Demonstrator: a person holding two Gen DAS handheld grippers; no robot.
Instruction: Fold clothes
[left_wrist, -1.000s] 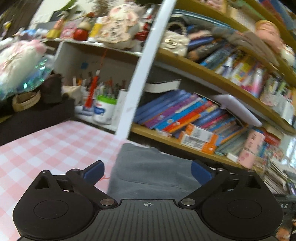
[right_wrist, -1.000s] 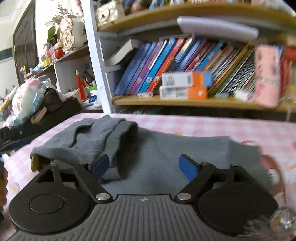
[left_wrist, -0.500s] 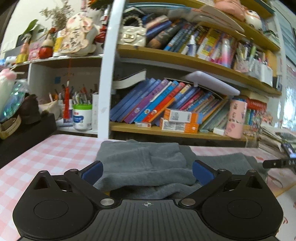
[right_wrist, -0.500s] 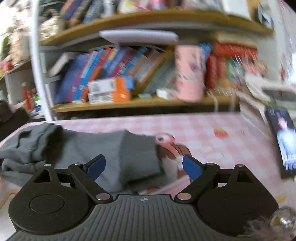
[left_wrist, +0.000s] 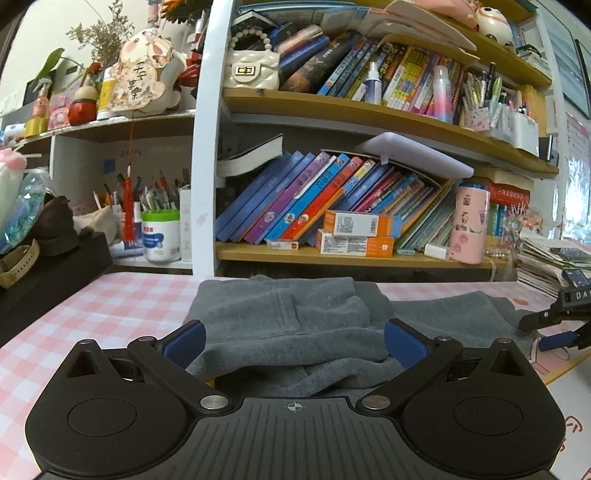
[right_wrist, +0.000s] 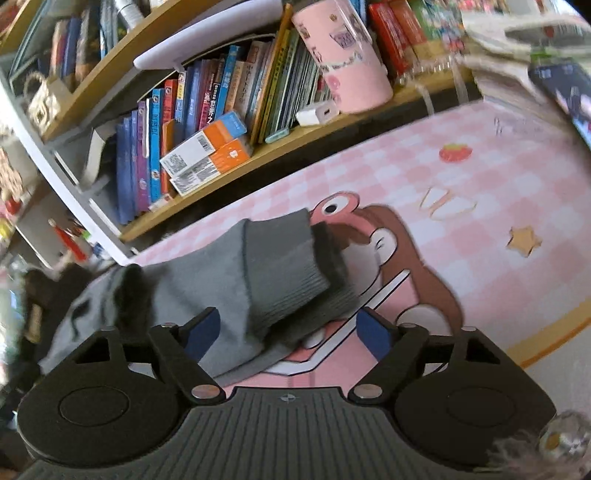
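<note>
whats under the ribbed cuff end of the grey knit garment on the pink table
Under the grey knit garment's ribbed cuff lies the pink checked table mat with a brown cartoon animal print. Its head shows; the part beneath the cuff is covered.

The left gripper (left_wrist: 293, 341) is matte black plastic with a ribbed centre plate, a white crosshair mark and silver pivot screws. The right gripper (right_wrist: 286, 332) looks alike. Both carry blue textured fingertip pads (left_wrist: 404, 347).
</note>
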